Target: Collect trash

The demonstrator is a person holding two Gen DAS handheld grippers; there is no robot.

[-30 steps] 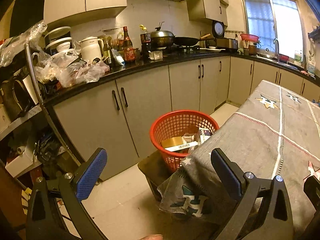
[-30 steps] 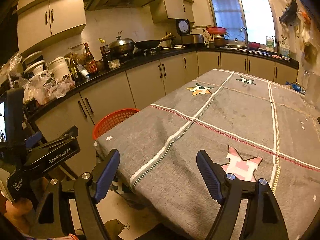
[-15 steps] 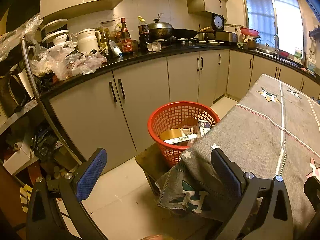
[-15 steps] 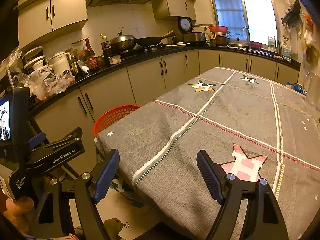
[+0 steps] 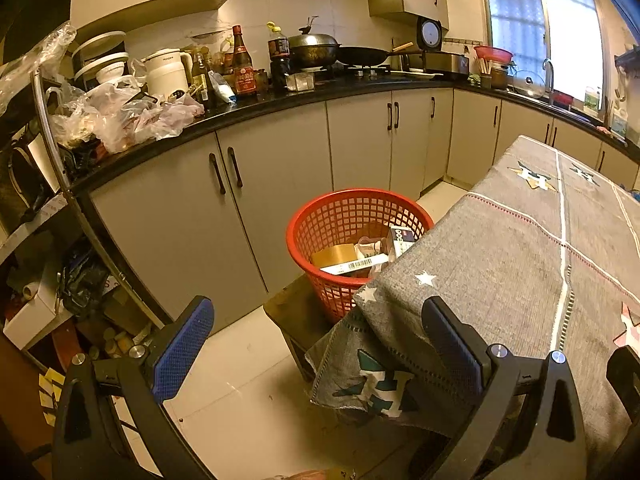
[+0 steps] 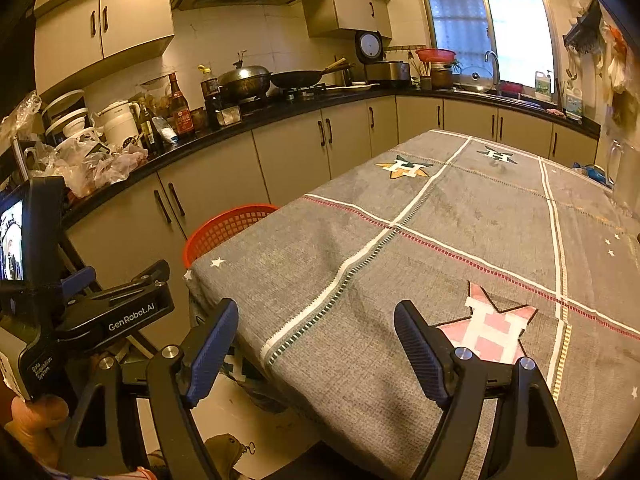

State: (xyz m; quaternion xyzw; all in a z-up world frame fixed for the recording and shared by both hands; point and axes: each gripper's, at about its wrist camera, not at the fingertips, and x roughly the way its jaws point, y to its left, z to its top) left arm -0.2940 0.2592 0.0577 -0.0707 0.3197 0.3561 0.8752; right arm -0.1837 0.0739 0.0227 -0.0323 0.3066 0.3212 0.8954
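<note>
The right claw (image 6: 316, 344), black-armed with blue ribbed pads, stands wide open and empty above the near edge of a table draped in a grey woven cloth (image 6: 460, 216) with white and red stripes and star patches. A pink star patch (image 6: 496, 324) lies at three o'clock of the claw's right pad. At ten o'clock, a red plastic mesh basket (image 6: 224, 226) peeks out behind the table's corner, against beige cabinet doors. At nine o'clock, the left claw (image 6: 116, 312), a black device with a lit screen, is held by a hand (image 6: 34, 420).
</note>
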